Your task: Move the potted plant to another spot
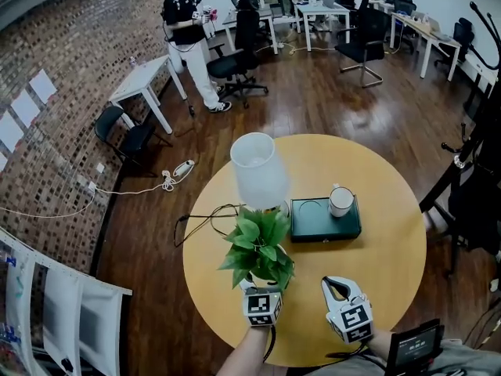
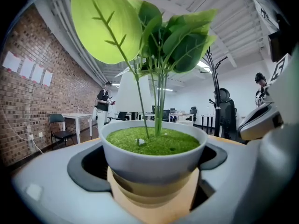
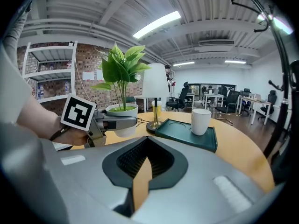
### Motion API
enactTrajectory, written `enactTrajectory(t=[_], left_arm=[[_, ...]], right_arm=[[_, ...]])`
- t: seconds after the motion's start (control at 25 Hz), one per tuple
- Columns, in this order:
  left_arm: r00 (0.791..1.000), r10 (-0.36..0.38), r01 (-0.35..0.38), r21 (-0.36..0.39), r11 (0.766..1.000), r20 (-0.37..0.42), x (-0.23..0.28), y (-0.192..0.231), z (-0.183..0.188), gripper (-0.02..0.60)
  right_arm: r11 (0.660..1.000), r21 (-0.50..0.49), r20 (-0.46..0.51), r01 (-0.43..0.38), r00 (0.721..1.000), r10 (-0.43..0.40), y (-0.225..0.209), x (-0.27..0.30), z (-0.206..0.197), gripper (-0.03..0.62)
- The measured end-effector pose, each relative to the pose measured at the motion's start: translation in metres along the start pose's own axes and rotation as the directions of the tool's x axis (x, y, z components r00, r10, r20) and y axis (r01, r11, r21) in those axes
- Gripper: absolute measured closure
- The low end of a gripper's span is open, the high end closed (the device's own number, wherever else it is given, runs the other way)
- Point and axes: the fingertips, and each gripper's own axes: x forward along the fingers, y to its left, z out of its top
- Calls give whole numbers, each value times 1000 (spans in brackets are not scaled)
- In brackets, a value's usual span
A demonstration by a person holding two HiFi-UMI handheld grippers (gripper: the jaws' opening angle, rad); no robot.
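The potted plant [image 1: 258, 245] has broad green leaves and a white pot [image 2: 154, 155] filled with green moss. It stands near the front left of the round yellow table [image 1: 391, 272]. My left gripper [image 1: 261, 288] is shut on the pot, one jaw on each side of its lower wall. From the right gripper view the pot [image 3: 122, 113] sits between the left gripper's [image 3: 112, 123] jaws; whether it touches the table I cannot tell. My right gripper [image 1: 338, 290] hovers to the right of the plant, shut [image 3: 142, 183] and holding nothing.
A white-shaded lamp [image 1: 258, 171] stands right behind the plant. To its right lies a dark green tray [image 1: 313, 229] carrying a white mug [image 1: 341, 200]. A black cable [image 1: 205, 219] runs off the table's left edge. A person [image 1: 188, 30], chairs and desks stand farther off.
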Motion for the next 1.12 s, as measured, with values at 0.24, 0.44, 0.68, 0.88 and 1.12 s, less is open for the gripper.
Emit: enactTrajectory(t=[0.24, 0.44, 0.68, 0.88, 1.12], left_arm=[[999, -32, 32, 11, 999, 18, -35, -13, 27, 44], [997, -52, 51, 35, 998, 49, -55, -27, 36, 44], [995, -84, 82, 43, 996, 52, -65, -35, 45, 44], [992, -117, 116, 39, 993, 48, -68, -42, 47, 44], [987, -159, 158, 30, 987, 36, -79, -49, 56, 44]], right_arm=[[1000, 7, 81, 9, 997, -9, 24, -31, 16, 591], [1000, -7, 135, 18, 991, -17, 37, -49, 8, 591], [1000, 20, 150, 21, 988, -24, 50, -64, 16, 591], [997, 2, 153, 74, 986, -73, 49, -76, 18, 591], [993, 1, 144, 119, 982, -118, 56, -96, 28, 591]])
